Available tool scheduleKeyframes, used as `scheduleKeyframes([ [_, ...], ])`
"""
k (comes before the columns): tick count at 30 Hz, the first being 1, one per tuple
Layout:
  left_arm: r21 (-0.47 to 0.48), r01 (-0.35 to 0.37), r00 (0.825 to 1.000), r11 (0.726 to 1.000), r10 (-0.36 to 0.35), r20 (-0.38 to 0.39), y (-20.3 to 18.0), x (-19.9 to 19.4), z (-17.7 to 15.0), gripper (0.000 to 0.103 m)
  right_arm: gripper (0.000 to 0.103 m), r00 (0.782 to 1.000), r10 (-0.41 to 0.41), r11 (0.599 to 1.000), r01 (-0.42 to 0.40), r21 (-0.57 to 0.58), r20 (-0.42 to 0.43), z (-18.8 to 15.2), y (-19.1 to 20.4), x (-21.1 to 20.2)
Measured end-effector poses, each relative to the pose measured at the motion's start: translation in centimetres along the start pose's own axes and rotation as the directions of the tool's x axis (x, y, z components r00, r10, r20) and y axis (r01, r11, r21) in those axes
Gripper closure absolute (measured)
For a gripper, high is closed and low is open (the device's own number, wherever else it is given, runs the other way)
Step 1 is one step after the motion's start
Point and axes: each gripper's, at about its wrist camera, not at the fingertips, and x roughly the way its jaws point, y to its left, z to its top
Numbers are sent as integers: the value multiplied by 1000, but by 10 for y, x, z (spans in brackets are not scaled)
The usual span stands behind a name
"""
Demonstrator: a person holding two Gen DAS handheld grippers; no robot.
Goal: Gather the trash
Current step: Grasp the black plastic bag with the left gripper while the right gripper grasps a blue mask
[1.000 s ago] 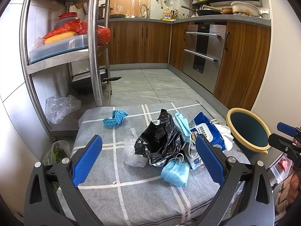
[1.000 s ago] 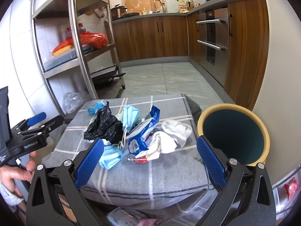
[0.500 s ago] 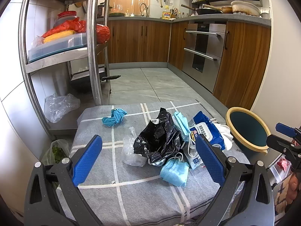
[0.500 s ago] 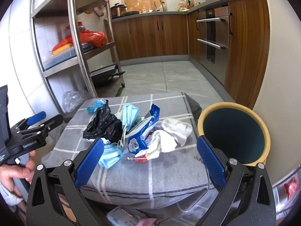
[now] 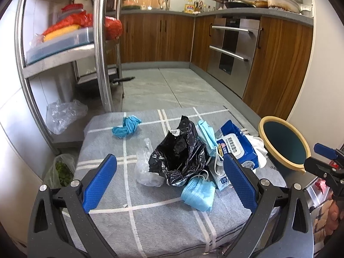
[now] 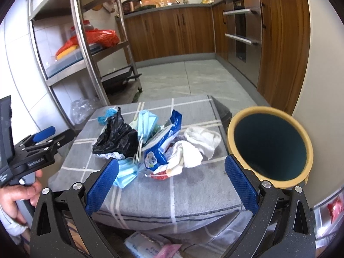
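Observation:
Trash is piled on a grey checked cloth (image 5: 163, 221): a black plastic bag (image 5: 178, 157), a clear bag (image 5: 146, 169), blue face masks (image 5: 198, 194), a blue wipes pack (image 5: 236, 148), white tissue (image 6: 200, 142) and a blue crumpled glove (image 5: 126, 126) lying apart at the far left. A yellow-rimmed bin (image 6: 269, 144) with a dark inside stands at the cloth's right edge. My left gripper (image 5: 169, 185) is open and empty, just short of the pile. My right gripper (image 6: 171, 185) is open and empty, near the cloth's front edge between the pile and the bin.
A steel shelf rack (image 5: 103, 49) with boxes and red bags stands at the left. Wooden kitchen cabinets (image 5: 154, 36) and an oven (image 5: 232, 49) line the back and right. A bag of greens (image 5: 61, 169) lies below the cloth's left side.
Both grippers have drifted only slightly; the view has hardly shifted. The trash and the bin have not moved.

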Motion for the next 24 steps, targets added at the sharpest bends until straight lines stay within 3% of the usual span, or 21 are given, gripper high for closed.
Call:
scheduleKeyframes([
  [4, 7, 21, 997, 1000, -20, -68, 1, 24, 8, 6, 5, 1000, 9, 1000, -8, 12, -27, 2, -2, 7],
  [8, 12, 63, 988, 998, -60, -142, -1, 55, 16, 13, 5, 999, 14, 999, -13, 30, -48, 6, -5, 15],
  [17, 62, 111, 974, 992, -96, -206, -17, 108, 33, 23, 5, 997, 33, 997, -28, 70, -68, 13, -9, 27],
  [20, 62, 114, 966, 992, -96, -242, -19, 127, 35, 36, 5, 996, 40, 997, -35, 74, -74, 13, -10, 31],
  [24, 66, 122, 957, 990, -100, -272, -20, 134, 33, 69, 5, 996, 44, 996, -37, 86, -81, 12, -11, 35],
])
